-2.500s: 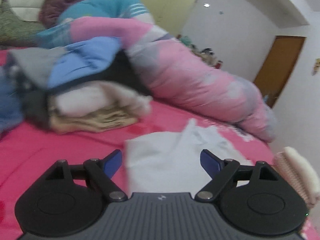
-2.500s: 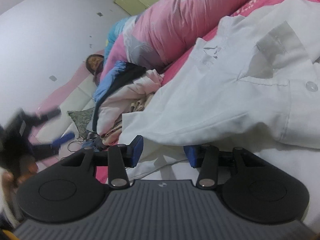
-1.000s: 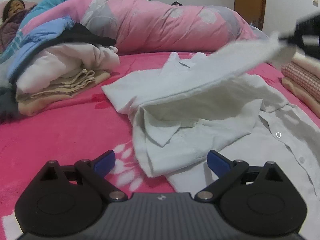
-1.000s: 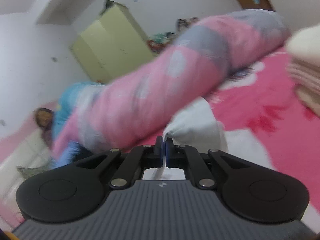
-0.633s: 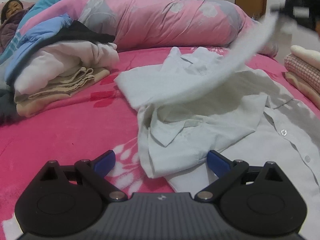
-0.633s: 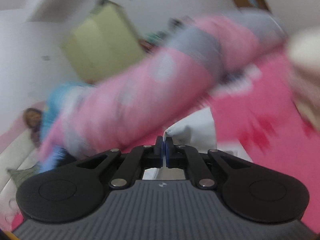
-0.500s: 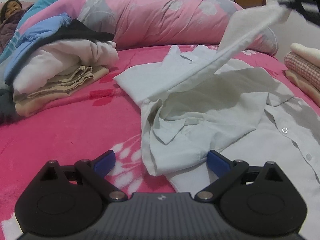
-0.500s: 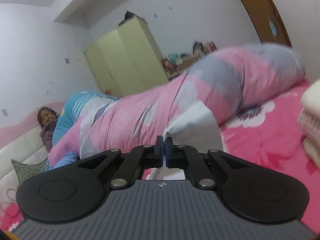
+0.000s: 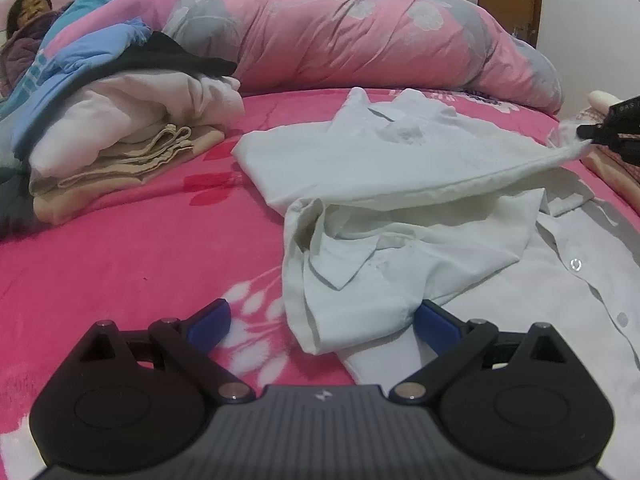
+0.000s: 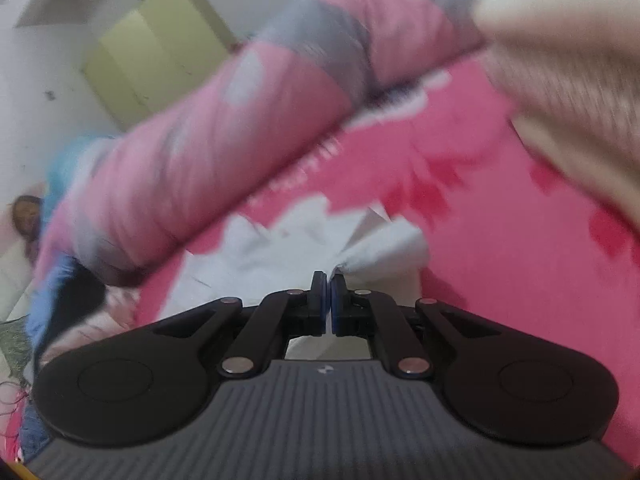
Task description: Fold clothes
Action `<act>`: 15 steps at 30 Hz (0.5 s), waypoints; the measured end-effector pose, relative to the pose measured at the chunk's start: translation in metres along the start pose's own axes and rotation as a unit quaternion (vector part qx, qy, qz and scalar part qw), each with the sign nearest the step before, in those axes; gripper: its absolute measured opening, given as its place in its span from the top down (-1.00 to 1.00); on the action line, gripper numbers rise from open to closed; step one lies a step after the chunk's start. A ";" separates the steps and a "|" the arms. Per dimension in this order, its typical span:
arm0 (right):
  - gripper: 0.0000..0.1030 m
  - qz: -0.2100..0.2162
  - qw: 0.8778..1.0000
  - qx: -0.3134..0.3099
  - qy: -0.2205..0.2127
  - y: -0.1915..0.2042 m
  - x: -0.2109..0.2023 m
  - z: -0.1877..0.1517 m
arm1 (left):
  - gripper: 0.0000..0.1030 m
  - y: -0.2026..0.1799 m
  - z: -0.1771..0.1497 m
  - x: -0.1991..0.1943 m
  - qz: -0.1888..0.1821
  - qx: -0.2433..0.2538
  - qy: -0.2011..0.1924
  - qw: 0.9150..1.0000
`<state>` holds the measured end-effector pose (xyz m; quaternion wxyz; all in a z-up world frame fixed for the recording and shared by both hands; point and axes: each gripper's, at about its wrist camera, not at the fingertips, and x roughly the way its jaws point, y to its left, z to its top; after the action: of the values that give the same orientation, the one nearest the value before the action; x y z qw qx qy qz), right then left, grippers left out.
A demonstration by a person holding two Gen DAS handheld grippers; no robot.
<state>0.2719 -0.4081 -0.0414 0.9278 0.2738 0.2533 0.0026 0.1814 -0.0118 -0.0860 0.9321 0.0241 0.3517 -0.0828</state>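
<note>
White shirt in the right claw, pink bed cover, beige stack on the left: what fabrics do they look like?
White shirt: thin woven cloth, probably cotton or a blend; matte, sharp creases, collar, small buttons. The right claw is shut on its edge.
Pink bed cover: looks like plush fleece; soft sheen, printed flowers, no visible weave.
Beige stack: folded, thicker, matte; possibly knit or towel-like, unclear.

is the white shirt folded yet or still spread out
Not folded: the white shirt lies rumpled on the bed, one edge pinched and lifted by the shut right gripper.
</note>
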 end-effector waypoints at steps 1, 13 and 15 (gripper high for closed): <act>0.93 -0.003 1.000 -0.002 0.003 -0.003 -0.001 -0.002 | -0.93 0.000 0.000 0.000 0.000 0.000 -0.001 1.000; 0.61 -0.055 0.998 0.002 -0.019 -0.029 -0.040 -0.001 | -0.92 0.009 0.012 -0.012 0.002 -0.020 -0.031 0.999; 0.61 -0.047 0.998 -0.031 -0.031 -0.016 -0.041 0.008 | -0.92 0.010 0.018 -0.012 0.004 -0.020 -0.039 0.999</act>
<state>0.2375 -0.4317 -0.0248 0.9423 0.2328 0.2368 -0.0416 0.1860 -0.0017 -0.0648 0.9457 0.0033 0.3168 -0.0726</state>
